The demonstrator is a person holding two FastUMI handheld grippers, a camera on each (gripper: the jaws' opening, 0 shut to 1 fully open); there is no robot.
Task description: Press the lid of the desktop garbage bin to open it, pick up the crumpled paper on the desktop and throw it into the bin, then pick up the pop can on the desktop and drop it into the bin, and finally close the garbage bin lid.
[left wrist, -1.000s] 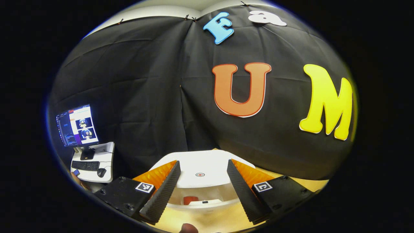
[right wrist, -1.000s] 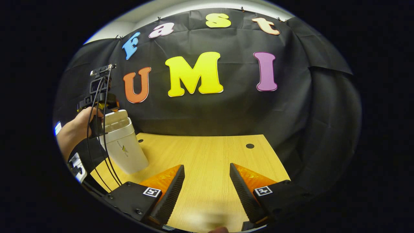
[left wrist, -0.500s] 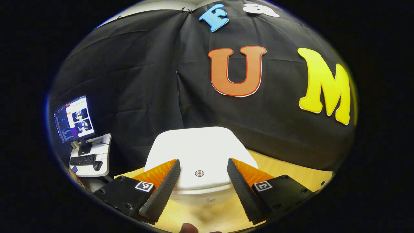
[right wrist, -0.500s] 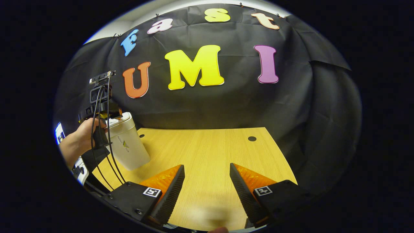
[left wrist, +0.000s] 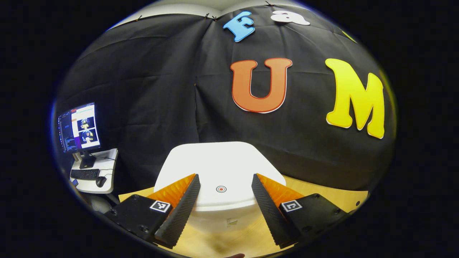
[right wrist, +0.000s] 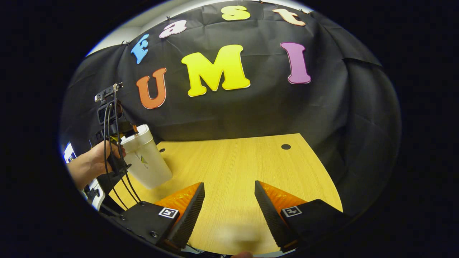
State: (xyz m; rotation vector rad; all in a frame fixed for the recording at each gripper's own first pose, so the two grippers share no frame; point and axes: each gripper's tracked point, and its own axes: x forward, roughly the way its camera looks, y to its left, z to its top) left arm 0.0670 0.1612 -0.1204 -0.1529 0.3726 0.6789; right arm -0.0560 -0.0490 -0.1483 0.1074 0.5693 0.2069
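The wooden tabletop (right wrist: 236, 172) carries the white garbage bin (right wrist: 147, 161) at its left edge, lid (left wrist: 218, 168) down. Your left claw (left wrist: 221, 190) sits just over the lid, fingers apart; your right claw (right wrist: 228, 204) hovers apart over bare wood. The latch may not have caught, so lifting off could let the lid spring open.

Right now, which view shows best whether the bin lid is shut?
The left gripper view: the lid lies flat and shut across the bin, close up. The right gripper view shows the bin small and from the side, lid down.
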